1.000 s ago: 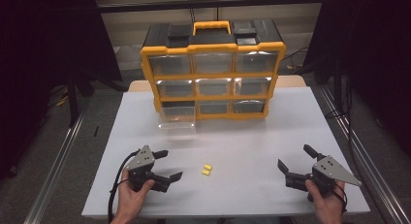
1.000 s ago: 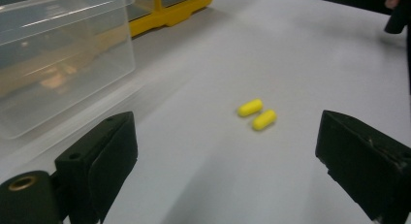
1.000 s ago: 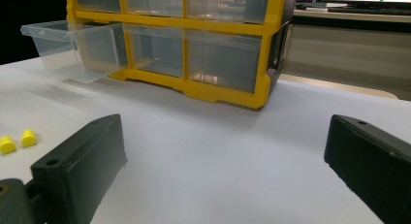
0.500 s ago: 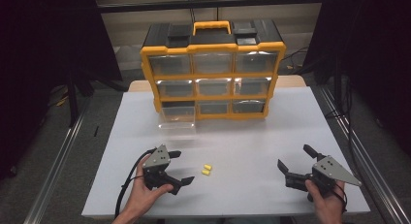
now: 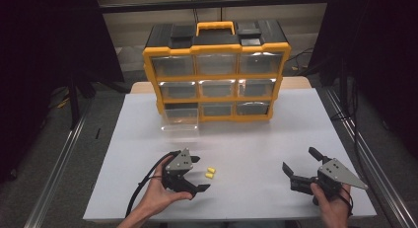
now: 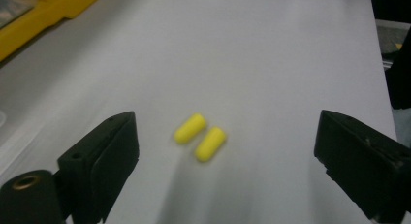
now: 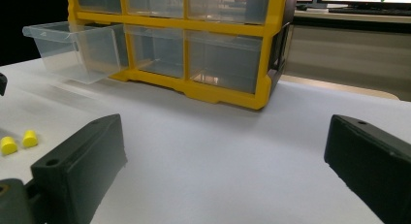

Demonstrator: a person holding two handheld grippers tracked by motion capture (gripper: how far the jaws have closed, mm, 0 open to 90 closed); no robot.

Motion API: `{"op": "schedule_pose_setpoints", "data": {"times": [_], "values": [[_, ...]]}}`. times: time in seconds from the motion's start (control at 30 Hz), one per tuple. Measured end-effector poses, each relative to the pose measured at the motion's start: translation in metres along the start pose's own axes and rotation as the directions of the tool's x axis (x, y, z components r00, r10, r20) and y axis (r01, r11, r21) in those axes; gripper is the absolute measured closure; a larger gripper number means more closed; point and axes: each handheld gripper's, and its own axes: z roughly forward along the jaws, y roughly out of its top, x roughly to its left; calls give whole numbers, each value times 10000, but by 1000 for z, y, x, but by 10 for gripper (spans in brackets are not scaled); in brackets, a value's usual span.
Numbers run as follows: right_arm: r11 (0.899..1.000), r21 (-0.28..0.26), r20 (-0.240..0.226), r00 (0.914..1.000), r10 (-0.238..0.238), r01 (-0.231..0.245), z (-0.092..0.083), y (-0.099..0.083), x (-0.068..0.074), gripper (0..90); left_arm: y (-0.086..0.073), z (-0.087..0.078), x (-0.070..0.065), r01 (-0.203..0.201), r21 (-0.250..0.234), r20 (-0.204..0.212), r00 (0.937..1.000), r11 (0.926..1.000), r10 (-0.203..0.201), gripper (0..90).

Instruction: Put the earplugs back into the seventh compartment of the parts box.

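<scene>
Two yellow foam earplugs [image 5: 210, 172] lie side by side on the white table [image 5: 246, 139]. My left gripper [image 5: 201, 173] is open just left of them, its jaws wide and pointing at them. The jaws have just been closing a little, with nothing pressed between the pads. In the left gripper view the earplugs [image 6: 199, 136] lie on the table ahead, between the lines of the two jaws. My right gripper [image 5: 299, 159] rests open at the front right with nothing in it. From the right gripper view the earplugs [image 7: 17, 140] sit at the far left.
A yellow and black organizer [image 5: 217, 75] with clear drawers stands at the back of the table. Its bottom-left drawer [image 5: 180, 119] is pulled out over the table and appears again as a clear drawer [image 7: 72, 49] in the right gripper view. Metal rails run along both table sides.
My left gripper has moved right across the table, up to the earplugs. The right gripper and the earplugs have stayed in place.
</scene>
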Motion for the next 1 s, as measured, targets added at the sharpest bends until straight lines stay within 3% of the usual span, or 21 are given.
{"op": "schedule_pose_setpoints", "data": {"times": [0.37,0.5,0.63,0.77,0.93,1.0], "values": [[10000,5,-14,10000,0,0,0,0,0,10,9,12,9,-444,978,439,9982,9942,402,177],[10000,21,-14,10000,-8,9,0,0,1,10,10,18,9,-913,1633,804,9936,9823,790,249],[10000,23,-13,10000,3,-3,0,0,1,10,12,22,10,-974,1765,951,9921,9795,816,318],[10000,25,-13,10000,3,-3,-1,0,0,9,15,26,11,-1240,2117,1218,9875,9694,998,399],[10000,33,-29,10000,15,-15,0,0,1,9,15,29,11,-1299,2510,1365,9858,9592,977,513],[10000,29,-31,10000,17,-16,0,0,1,9,15,30,12,-1339,2685,1267,9866,9539,1028,513]]}}
